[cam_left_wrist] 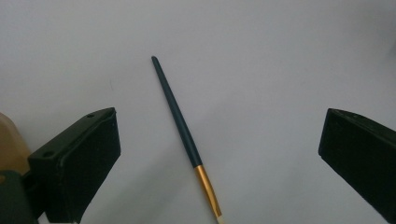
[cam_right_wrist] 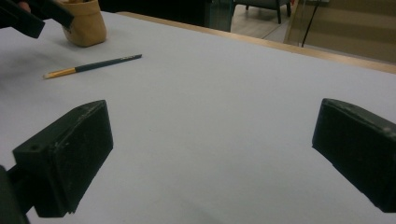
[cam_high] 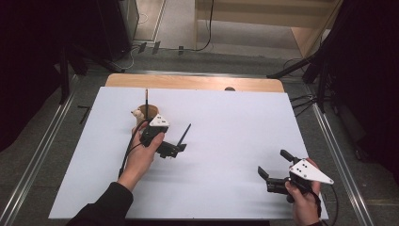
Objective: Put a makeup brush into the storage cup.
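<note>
A dark teal brush [cam_left_wrist: 180, 123] with a gold ferrule lies flat on the white table [cam_high: 226, 136]. My left gripper [cam_left_wrist: 219, 123] is open just over it, one jaw on each side and neither touching it. In the high view the brush [cam_high: 184, 134] sticks out past the left gripper [cam_high: 175, 149]. Close behind stands a tan cup [cam_high: 142, 114] with another brush [cam_high: 146, 100] upright in it. My right gripper [cam_high: 274, 164] is open with nothing between its jaws at the table's front right, and its own view [cam_right_wrist: 215, 126] looks across at the brush [cam_right_wrist: 93, 65] and cup [cam_right_wrist: 86, 25].
The white sheet covers a wooden board whose far edge [cam_high: 197, 82] shows bare. A metal rail [cam_high: 336, 146] runs along the right side and another along the left. Cables and dark stands sit on the floor beyond the table.
</note>
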Demonstrator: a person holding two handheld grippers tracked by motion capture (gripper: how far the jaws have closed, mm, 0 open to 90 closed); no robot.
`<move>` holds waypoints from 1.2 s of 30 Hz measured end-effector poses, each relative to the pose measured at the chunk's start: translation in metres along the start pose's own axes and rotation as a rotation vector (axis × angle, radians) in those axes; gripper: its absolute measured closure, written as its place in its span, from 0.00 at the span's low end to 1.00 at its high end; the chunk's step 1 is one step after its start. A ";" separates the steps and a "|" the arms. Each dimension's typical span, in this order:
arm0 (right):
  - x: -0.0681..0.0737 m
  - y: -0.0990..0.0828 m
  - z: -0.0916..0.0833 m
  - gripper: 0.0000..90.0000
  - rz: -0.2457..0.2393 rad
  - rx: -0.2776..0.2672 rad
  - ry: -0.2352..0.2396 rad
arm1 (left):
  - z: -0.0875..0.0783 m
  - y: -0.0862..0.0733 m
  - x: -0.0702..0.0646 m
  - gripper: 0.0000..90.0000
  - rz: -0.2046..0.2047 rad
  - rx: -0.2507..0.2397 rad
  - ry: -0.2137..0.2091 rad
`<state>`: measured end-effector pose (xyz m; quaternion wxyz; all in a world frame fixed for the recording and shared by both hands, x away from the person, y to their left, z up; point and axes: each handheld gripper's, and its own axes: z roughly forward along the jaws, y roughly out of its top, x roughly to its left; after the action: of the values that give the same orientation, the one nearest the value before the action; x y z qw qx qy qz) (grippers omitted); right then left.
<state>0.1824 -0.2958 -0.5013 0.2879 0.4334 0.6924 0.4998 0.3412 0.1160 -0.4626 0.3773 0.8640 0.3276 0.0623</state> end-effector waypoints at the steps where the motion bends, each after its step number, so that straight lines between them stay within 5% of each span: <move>1: 0.000 0.000 0.000 0.00 -0.001 0.000 0.000 | 0.002 0.001 0.000 0.00 0.002 0.018 0.001; 8: 0.000 0.000 0.000 0.00 0.001 -0.001 -0.001 | 0.013 0.006 -0.003 0.01 -0.012 0.106 0.022; 18: -0.001 0.000 0.000 0.00 -0.001 0.002 -0.002 | 0.024 0.016 -0.005 0.38 -0.049 0.220 0.145; 26: -0.001 0.000 0.000 0.00 -0.002 0.005 -0.003 | 0.031 0.016 -0.003 0.63 -0.077 0.313 0.137; 36: -0.001 -0.001 0.000 0.00 -0.003 0.005 -0.002 | 0.036 0.020 -0.008 0.78 -0.050 0.362 0.176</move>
<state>0.1827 -0.2965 -0.5020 0.2884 0.4338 0.6940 0.4971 0.3586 0.0791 -0.4731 0.1872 0.9005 0.3865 0.0681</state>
